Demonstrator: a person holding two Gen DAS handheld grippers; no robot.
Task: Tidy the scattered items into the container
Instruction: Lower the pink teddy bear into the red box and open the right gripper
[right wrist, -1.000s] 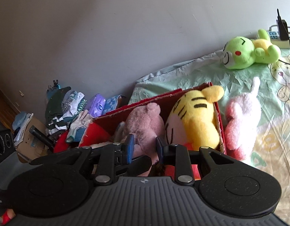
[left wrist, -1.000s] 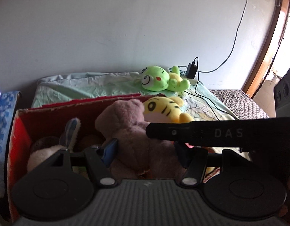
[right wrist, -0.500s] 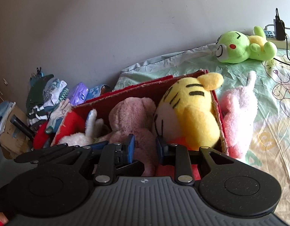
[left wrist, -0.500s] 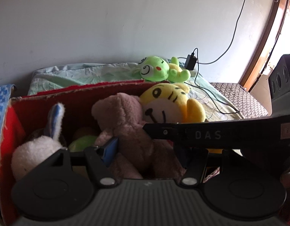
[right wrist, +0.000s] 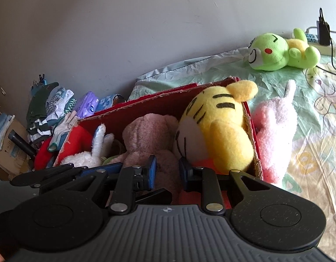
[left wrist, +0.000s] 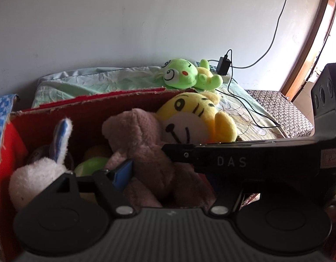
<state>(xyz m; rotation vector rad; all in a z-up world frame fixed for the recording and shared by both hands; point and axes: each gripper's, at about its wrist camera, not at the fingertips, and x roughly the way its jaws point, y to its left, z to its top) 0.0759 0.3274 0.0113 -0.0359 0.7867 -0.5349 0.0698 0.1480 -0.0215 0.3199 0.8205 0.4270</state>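
Observation:
A red cardboard box (left wrist: 85, 107) (right wrist: 159, 100) on the bed holds a mauve bear (left wrist: 141, 144) (right wrist: 150, 139), a yellow tiger (left wrist: 196, 120) (right wrist: 218, 126) and a white rabbit (left wrist: 37, 174) (right wrist: 91, 152). My left gripper (left wrist: 170, 172) is open with its fingers either side of the bear; its right finger is hidden behind the right gripper's body. My right gripper (right wrist: 165, 170) hovers over the bear, narrowly open and empty. A pink rabbit (right wrist: 275, 126) lies outside the box's right wall. A green frog (left wrist: 185, 76) (right wrist: 277, 50) lies at the far end of the bed.
A power strip with a charger (left wrist: 223, 65) (right wrist: 323, 37) and its cable (left wrist: 251, 113) lie by the frog. Piled clothes (right wrist: 50, 111) and a cardboard carton (right wrist: 11, 150) stand left of the bed. A patterned surface (left wrist: 283, 113) and a doorway (left wrist: 314, 35) are at the right.
Both grippers have dropped lower over the box, so more of its inside and the white rabbit show. The bear and tiger have settled deeper in the box.

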